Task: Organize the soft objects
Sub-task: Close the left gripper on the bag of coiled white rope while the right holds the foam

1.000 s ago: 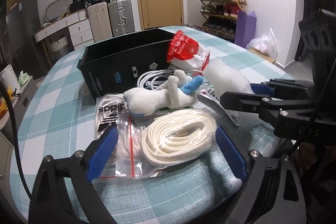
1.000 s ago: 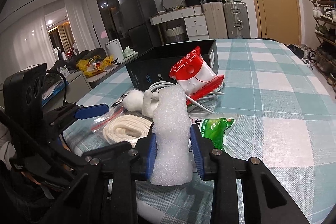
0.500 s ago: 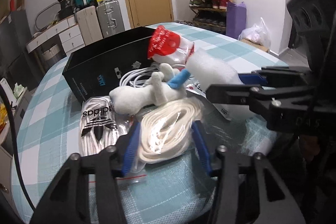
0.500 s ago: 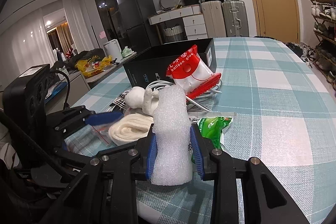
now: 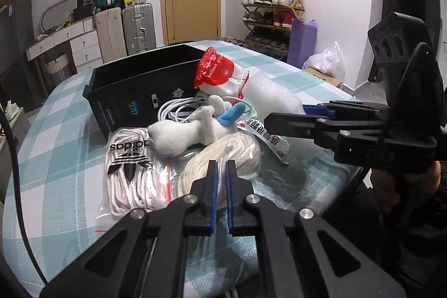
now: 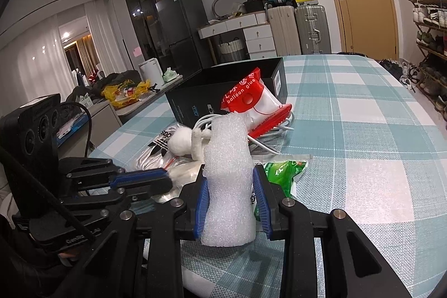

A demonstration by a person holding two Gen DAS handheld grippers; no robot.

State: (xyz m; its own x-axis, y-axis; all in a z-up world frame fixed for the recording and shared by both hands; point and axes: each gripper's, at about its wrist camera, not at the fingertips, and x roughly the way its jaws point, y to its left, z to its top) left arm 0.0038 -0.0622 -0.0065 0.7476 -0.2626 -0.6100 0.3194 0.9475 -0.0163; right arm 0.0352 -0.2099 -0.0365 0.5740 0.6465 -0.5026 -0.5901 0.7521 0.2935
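A: What do the left tongs [image 5: 220, 166] do?

B: Their blue pads stand almost together, with only a thin slit between. They sit over the near edge of the clear bag with the coil of cream rope [image 5: 223, 155]. I cannot tell if a fold of the bag is pinched there.

A: And the right tongs [image 6: 232, 200]?

B: They are narrow and hold the white foam piece [image 6: 227, 172], which stands upright between the two blue pads.

A: Where are the other soft things?

B: All lie on the table [image 6: 363, 147] with the checked cloth. A bag of white laces [image 5: 128, 169] lies left of the rope bag. The white plush toy [image 5: 190, 133] lies just behind both, touching them. Behind it is a white cable [image 5: 178, 109], then a red and white packet of balloon glue [image 6: 251, 105] leaning at the black box [image 5: 134, 91]. A green packet [image 6: 282, 172] lies beside the foam.
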